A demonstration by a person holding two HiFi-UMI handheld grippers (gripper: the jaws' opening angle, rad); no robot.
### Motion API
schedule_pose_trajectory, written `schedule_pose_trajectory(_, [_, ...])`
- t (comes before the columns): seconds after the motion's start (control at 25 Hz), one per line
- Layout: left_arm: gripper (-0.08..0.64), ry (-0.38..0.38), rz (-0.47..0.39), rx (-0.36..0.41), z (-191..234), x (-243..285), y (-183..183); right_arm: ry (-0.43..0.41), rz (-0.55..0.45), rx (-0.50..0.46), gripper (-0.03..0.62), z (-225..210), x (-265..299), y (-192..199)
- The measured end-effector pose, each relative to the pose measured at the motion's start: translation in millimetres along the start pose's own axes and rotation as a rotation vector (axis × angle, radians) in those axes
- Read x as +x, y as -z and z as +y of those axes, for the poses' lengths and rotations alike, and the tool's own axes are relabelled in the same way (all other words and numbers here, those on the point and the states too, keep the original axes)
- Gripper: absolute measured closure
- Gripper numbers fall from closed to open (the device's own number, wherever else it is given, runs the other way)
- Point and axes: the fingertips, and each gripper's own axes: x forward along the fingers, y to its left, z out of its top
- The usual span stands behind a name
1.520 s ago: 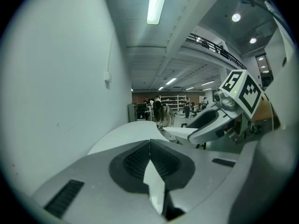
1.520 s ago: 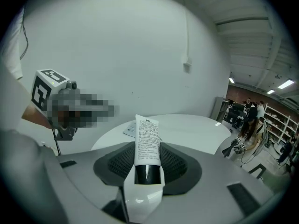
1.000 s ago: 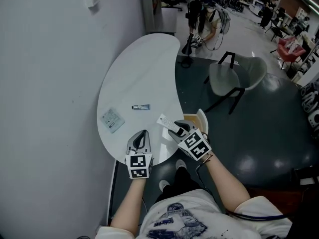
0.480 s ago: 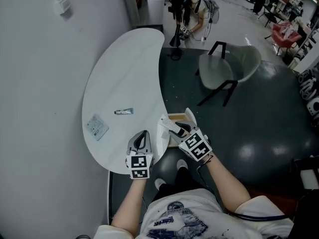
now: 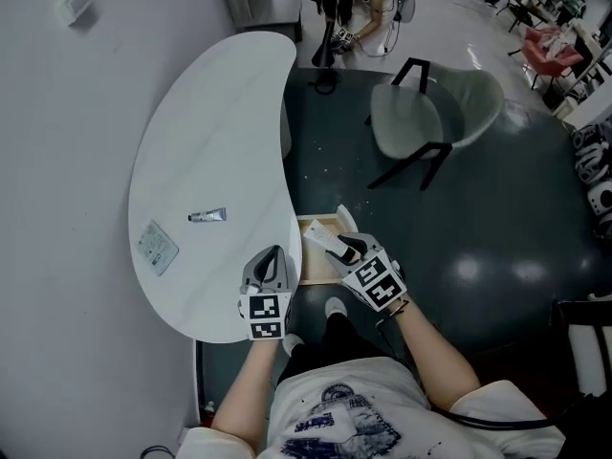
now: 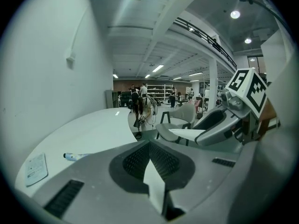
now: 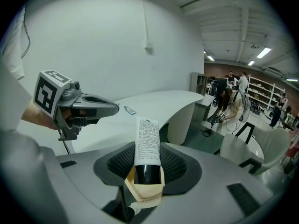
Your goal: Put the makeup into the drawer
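A white makeup tube with a black cap [image 7: 147,146] lies lengthwise between the jaws of my right gripper [image 5: 337,248], which is shut on it. In the head view this gripper holds the tube [image 5: 318,238] over the open wooden drawer [image 5: 308,264] at the near edge of the white table [image 5: 220,122]. My left gripper [image 5: 271,255] is shut and holds nothing; it hovers over the table's near end, just left of the drawer. A small tube [image 5: 207,216] and a flat packet [image 5: 157,247] lie on the table to the left.
A grey chair [image 5: 430,113] stands on the dark floor to the right of the table. A wall [image 5: 57,161] runs along the table's left side. People stand far off at the top of the head view. My own legs and feet are below the drawer.
Both grippers have drawn back toward the table's near end and sunk. The right one, still gripping the tube, has left the tabletop and now hangs over the open drawer.
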Motion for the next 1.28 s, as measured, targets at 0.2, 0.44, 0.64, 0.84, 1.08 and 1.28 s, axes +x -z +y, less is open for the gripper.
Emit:
schedule_pose_trajectory(0.2, [0.520, 0.006, 0.029, -0.011, -13, 27, 11, -0.017, 0.032, 0.021, 0.414, -19, 11, 23])
schedule_pose_trajectory(0.44, [0.520, 0.018, 0.055, -0.013, -27, 52, 24, -0.039, 0.055, 0.049, 0.414, -28, 27, 45])
schedule_pose_trajectory(0.64, [0.520, 0.022, 0.083, -0.011, -31, 70, 39, -0.058, 0.093, 0.049, 0.414, -31, 44, 66])
schedule_pose_trajectory(0.84, [0.520, 0.010, 0.105, -0.013, -29, 77, 47, -0.082, 0.152, 0.050, 0.414, -31, 60, 83])
schedule_pose_trajectory(1.08, [0.520, -0.005, 0.115, -0.027, -25, 80, 53, -0.109, 0.186, 0.039, 0.414, -26, 81, 96])
schedule_pose_trajectory(1.28, [0.520, -0.012, 0.125, -0.035, -22, 83, 56, -0.125, 0.195, 0.038, 0.414, -21, 89, 98])
